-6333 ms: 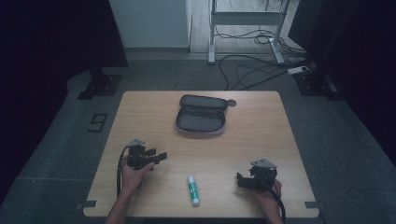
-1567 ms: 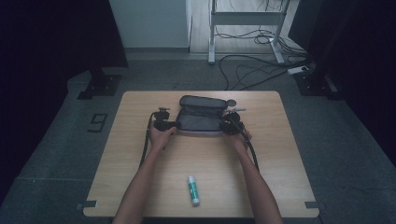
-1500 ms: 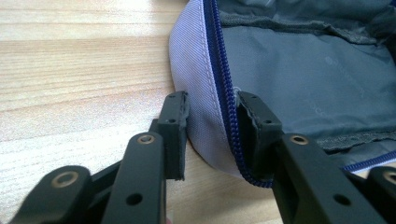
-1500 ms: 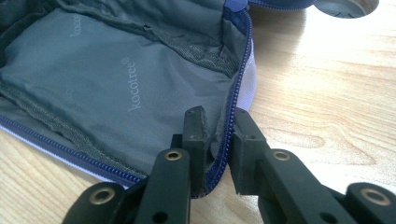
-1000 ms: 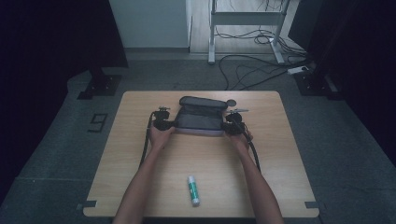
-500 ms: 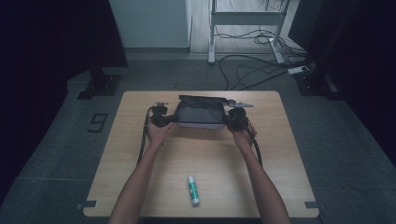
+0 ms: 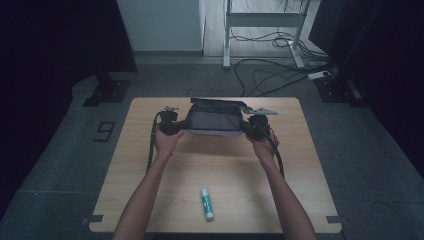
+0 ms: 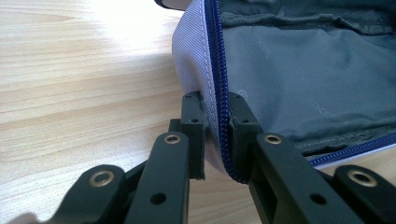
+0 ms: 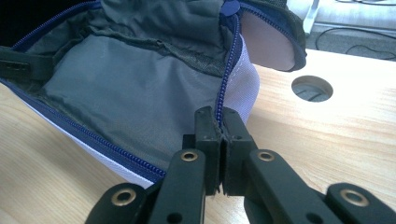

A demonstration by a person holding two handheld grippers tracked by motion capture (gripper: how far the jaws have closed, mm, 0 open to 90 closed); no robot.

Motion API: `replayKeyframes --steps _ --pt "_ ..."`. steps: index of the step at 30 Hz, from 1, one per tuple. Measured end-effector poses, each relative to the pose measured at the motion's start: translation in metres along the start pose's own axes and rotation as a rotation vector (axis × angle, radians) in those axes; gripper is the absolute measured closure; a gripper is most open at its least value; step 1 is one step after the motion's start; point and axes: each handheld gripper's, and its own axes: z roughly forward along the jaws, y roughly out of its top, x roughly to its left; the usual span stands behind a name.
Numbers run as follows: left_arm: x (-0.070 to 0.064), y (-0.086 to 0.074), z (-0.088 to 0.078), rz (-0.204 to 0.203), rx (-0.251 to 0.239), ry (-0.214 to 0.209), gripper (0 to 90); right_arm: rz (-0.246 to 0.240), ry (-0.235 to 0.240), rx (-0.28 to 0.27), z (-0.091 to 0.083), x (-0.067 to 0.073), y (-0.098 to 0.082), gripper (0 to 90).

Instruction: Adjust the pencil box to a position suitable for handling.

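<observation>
Wooden table (image 7: 150, 200), gripper-held pouch (image 7: 215, 120)

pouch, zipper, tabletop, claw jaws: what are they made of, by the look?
Pouch: woven fabric, likely nylon or polyester; fine ribbed weave outside, thin creased matte grey lining inside.
Zipper: blue coil teeth, probably plastic.
Tabletop: pale wood or wood-look laminate; grain lines, smooth satin sheen.
Left claw and right claw: matte black jaws, probably plastic, with metal-looking eyelets.
</observation>
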Motion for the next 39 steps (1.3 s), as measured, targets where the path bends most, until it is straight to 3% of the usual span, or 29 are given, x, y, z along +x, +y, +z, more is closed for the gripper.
replayKeyframes --steps 16,29,35,39 --pt "-0.004 -0.005 -0.018 -0.014 -0.018 -0.041 80.1 -0.051 0.005 -0.03 -0.023 0.011 0.003 86.4" --pt "-0.006 -0.011 -0.045 0.014 -0.044 -0.055 80.6 -0.079 0.031 -0.062 -0.04 0.029 -0.001 86.4" --pt "-0.003 -0.022 -0.048 0.009 -0.037 -0.068 81.0 -0.086 0.047 -0.063 -0.043 0.034 -0.008 86.4" --pt "-0.005 -0.027 -0.053 0.034 -0.034 -0.065 81.7 -0.084 0.054 -0.063 -0.047 0.038 -0.015 86.4"
